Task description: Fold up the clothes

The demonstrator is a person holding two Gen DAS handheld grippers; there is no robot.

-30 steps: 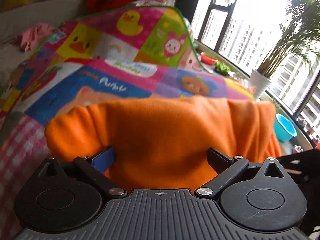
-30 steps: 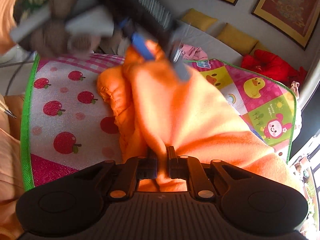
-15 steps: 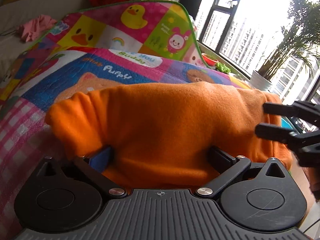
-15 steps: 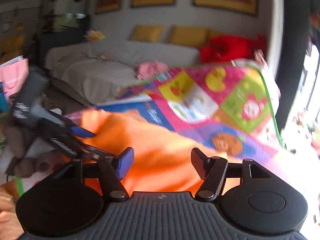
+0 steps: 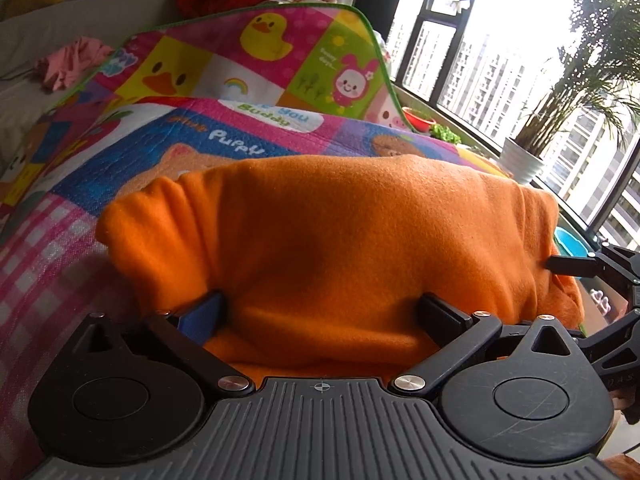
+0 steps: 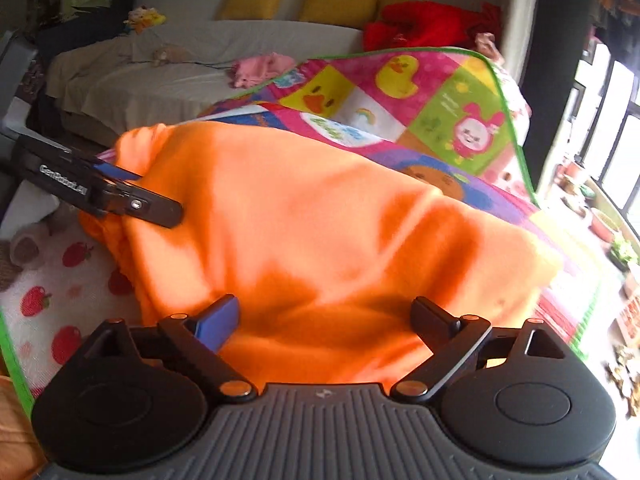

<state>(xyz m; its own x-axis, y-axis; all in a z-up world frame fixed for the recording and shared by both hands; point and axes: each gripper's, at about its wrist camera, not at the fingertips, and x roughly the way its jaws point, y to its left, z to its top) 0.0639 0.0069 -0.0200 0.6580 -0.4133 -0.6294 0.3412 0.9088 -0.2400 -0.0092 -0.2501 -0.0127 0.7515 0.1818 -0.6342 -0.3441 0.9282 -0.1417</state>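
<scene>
An orange fleece garment (image 5: pixel 332 240) lies folded in a thick bundle on a colourful cartoon play mat (image 5: pixel 248 136). My left gripper (image 5: pixel 320 312) is open, its fingers spread wide at the garment's near edge with cloth bulging between them. My right gripper (image 6: pixel 326 316) is open too, fingers wide apart at another edge of the same garment (image 6: pixel 320 232). The left gripper also shows in the right wrist view (image 6: pixel 120 196) at the garment's left end. The right gripper's fingers (image 5: pixel 572 266) show at the garment's right end in the left wrist view.
A grey sofa (image 6: pixel 192 64) with yellow cushions (image 6: pixel 336 4), a red heap (image 6: pixel 424 24) and a pink cloth (image 6: pixel 260 68) stands behind the mat. Windows, a potted plant (image 5: pixel 524 160) and a blue tub (image 5: pixel 570 242) are on the right. The mat's green edge (image 6: pixel 16 372) is near.
My right gripper let go of the orange garment and opened wide, then swung round to its other side. The garment settled lower onto the mat. My left gripper stayed open at its edge.
</scene>
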